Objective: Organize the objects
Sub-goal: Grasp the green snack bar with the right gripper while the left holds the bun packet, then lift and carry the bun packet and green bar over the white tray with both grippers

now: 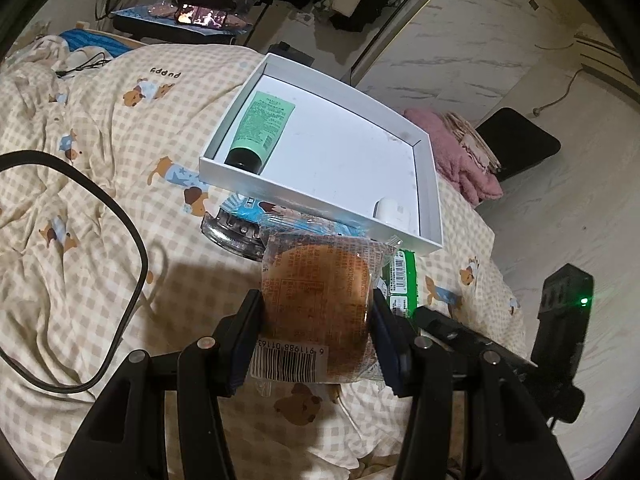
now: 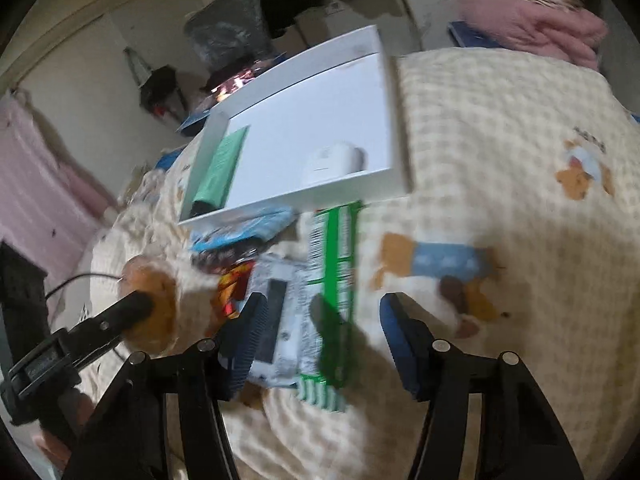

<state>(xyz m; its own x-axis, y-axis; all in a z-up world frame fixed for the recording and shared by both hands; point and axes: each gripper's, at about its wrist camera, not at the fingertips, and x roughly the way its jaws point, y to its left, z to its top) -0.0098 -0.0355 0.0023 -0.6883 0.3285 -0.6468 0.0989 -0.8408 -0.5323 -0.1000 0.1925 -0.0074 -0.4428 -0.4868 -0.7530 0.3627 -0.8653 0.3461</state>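
My left gripper (image 1: 316, 308) is shut on a wrapped brown bun (image 1: 320, 300) and holds it above the checked quilt, just short of a white box lid (image 1: 428, 184). In the lid lie a green tube (image 1: 260, 128) and a small white object (image 1: 390, 212). My right gripper (image 2: 320, 320) is open, hovering over a green and white packet (image 2: 332, 272) on the quilt. The lid (image 2: 312, 80), tube (image 2: 224, 164) and white object (image 2: 336, 160) also show in the right wrist view. The bun (image 2: 154, 300) and left gripper finger show there at the left.
A blue snack packet (image 1: 256, 206) and a glass jar (image 1: 230, 236) lie under the lid's near edge. A black cable (image 1: 132, 240) loops on the quilt at the left. A pink towel (image 1: 460, 152) lies beyond the lid. The bed edge drops to the floor at the right.
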